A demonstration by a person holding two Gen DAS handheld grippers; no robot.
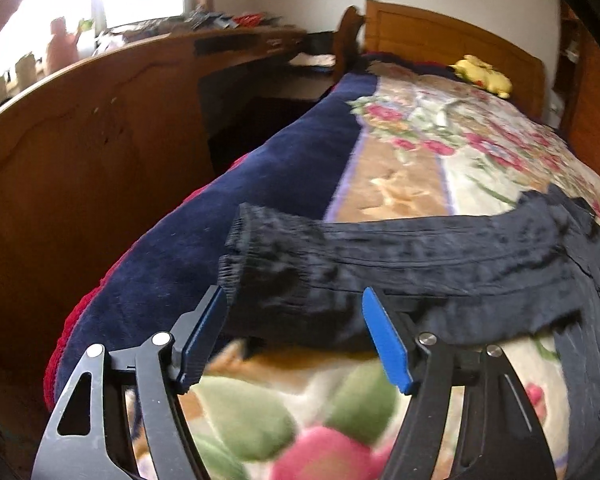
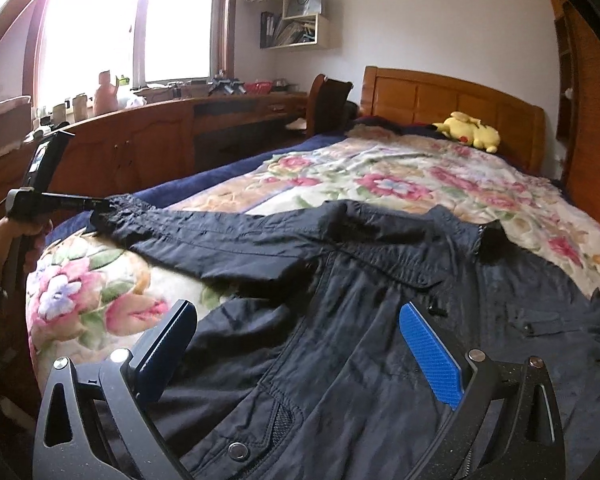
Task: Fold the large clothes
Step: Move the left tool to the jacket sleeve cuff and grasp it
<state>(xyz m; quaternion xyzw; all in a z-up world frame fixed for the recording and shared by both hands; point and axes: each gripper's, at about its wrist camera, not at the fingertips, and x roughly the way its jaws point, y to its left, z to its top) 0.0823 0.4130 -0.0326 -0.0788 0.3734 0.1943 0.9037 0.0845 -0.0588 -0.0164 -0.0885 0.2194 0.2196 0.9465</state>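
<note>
A dark navy jacket point(image 2: 380, 320) lies spread on the bed, front up, with one sleeve point(image 2: 228, 236) stretched out to the left. In the left wrist view that sleeve point(image 1: 400, 256) runs across the frame and its elastic cuff point(image 1: 244, 248) ends near the bed's edge. My left gripper point(image 1: 292, 294) stands open with its blue-padded fingers on either side of the sleeve just behind the cuff; the pads do not press it. The right wrist view shows the left gripper point(image 2: 98, 203) at the cuff, held by a hand point(image 2: 16, 232). My right gripper point(image 2: 296, 306) hovers open over the jacket's body, holding nothing.
A floral blanket point(image 2: 340, 172) with a navy border point(image 1: 260, 184) covers the bed. A yellow plush toy point(image 2: 468, 130) lies by the wooden headboard point(image 2: 440, 96). A wooden cabinet and desk point(image 1: 80, 140) run along the left side, with a chair point(image 2: 328, 100) beside the bed.
</note>
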